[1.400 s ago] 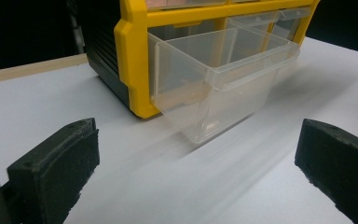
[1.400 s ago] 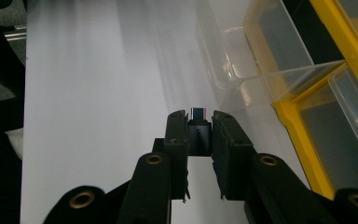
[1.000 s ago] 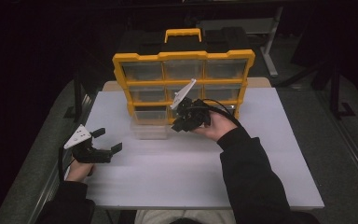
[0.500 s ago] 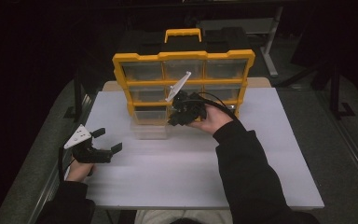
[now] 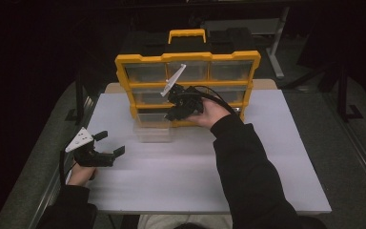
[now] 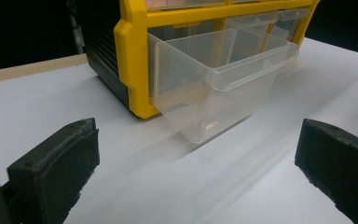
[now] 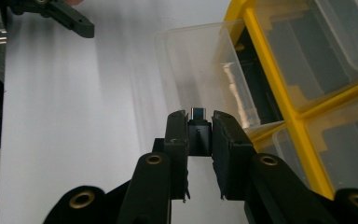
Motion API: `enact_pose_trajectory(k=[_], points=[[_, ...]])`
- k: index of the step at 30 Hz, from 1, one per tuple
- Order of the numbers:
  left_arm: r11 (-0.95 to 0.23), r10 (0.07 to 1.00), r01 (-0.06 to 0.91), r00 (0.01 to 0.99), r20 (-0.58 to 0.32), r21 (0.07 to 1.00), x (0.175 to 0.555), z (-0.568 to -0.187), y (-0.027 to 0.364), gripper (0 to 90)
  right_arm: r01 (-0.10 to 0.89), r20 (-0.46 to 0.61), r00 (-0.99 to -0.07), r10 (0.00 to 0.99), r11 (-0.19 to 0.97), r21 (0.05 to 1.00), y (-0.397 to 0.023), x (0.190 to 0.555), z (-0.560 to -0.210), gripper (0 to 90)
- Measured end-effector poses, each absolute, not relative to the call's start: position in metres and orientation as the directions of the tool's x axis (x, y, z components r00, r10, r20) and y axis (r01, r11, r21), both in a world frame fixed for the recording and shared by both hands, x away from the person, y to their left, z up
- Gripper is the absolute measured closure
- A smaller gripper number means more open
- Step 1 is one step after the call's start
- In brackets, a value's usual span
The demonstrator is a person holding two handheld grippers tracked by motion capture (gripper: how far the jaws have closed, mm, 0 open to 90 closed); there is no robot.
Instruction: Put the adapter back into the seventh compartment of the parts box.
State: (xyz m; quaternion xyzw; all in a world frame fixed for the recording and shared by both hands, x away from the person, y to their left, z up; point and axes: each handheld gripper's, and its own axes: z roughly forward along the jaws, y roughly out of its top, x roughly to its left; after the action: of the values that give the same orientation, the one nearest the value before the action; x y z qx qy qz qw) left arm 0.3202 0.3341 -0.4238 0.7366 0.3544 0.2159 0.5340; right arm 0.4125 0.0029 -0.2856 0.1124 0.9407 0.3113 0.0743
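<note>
Nearest the front edge of the white table (image 5: 248, 181), toward its left side, the left gripper (image 5: 106, 149) rested low over the surface with its jaws spread wide and nothing between them. In the left gripper view its two black pads (image 6: 58, 163) stood far apart, framing bare tabletop.

Farther in, the right gripper (image 5: 175, 110) hung above the middle of the table, just in front of the yellow organizer (image 5: 124, 90) that stood at the back edge. Its jaws were pressed together on a small black adapter (image 7: 199, 133), whose metal plug end stuck out past the fingertips.

Directly beyond the adapter sat the clear drawer (image 7: 193, 65), pulled out from the organizer's bottom row at its left end and resting on the table. The adapter was above the drawer's open top, not inside it.
</note>
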Motion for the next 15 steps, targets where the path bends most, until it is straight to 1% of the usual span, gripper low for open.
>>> enact_pose_trajectory(k=[9, 15], points=[[-0.176, 0.754, 0.291, 0.654, -0.062, 0.941, 0.32, -0.424, 0.335, 0.0, 0.165, -0.074, -0.963, 0.258, 0.786, 0.596, 0.017, 0.422, -0.278, 75.1], [-0.176, 0.753, 0.291, 0.655, -0.061, 0.94, 0.32, -0.424, 0.335, 0.0, 0.155, -0.081, -0.965, 0.251, 0.788, 0.596, 0.027, 0.429, -0.281, 75.1]])
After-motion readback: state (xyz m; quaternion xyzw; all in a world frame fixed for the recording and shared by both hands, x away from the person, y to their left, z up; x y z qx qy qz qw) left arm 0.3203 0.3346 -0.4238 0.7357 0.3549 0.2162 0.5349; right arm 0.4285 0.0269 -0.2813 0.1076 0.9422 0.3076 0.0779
